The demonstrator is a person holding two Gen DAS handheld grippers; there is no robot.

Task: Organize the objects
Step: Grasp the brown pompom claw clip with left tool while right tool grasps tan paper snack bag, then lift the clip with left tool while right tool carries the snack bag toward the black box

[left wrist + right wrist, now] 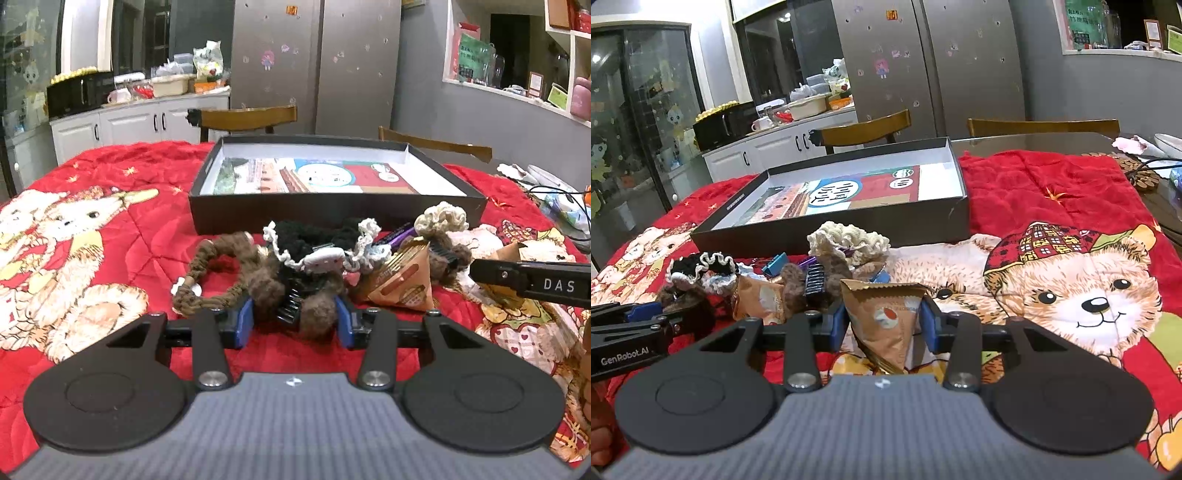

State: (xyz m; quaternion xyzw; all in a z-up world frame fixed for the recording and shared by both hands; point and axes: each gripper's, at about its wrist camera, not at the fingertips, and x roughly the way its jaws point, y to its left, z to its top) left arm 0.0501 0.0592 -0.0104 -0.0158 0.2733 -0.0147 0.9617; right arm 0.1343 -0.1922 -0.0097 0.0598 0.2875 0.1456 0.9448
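The left gripper (293,321) points down a bit, its blue pads (244,321) squeezing a fuzzy brown hair claw (295,299) between them. The right gripper (884,323) points down too, its pads (929,325) pinching a brown triangle snack packet (886,325). The two sit side by side.
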